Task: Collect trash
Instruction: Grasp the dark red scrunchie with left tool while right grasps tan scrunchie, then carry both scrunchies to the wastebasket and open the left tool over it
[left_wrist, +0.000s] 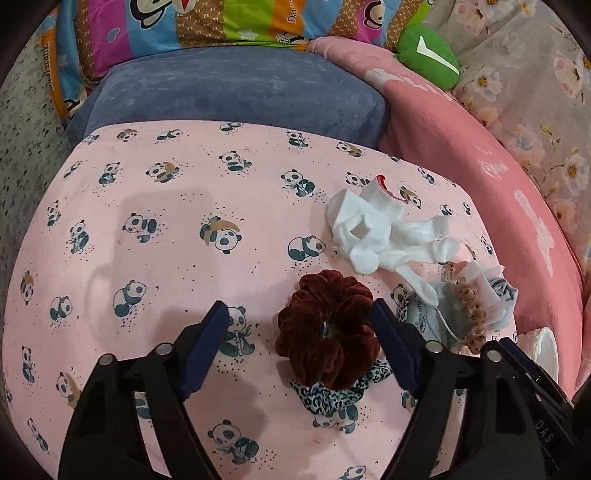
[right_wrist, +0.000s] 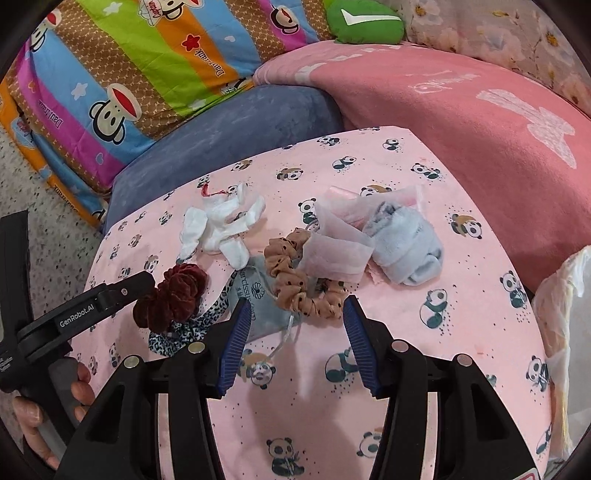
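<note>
A dark red velvet scrunchie (left_wrist: 327, 328) lies on the pink panda sheet (left_wrist: 166, 229), on top of a leopard scrunchie (left_wrist: 332, 397). My left gripper (left_wrist: 301, 317) is open, its right finger beside the red scrunchie. A white glove (left_wrist: 376, 230) lies beyond. In the right wrist view, my right gripper (right_wrist: 295, 310) is open just in front of a tan dotted scrunchie (right_wrist: 295, 284) on a grey drawstring pouch (right_wrist: 258, 295). A crumpled white wipe (right_wrist: 336, 254) and a pale blue sock (right_wrist: 406, 251) lie behind it. The red scrunchie (right_wrist: 173, 295) and the glove (right_wrist: 221, 225) show at left.
A white plastic bag (right_wrist: 565, 314) stands at the right edge of the bed. A blue cushion (left_wrist: 236, 88), a striped cartoon quilt (right_wrist: 122, 74), a pink blanket (right_wrist: 461, 122) and a green plush (right_wrist: 364, 22) lie behind. Speckled floor (right_wrist: 48, 206) is at left.
</note>
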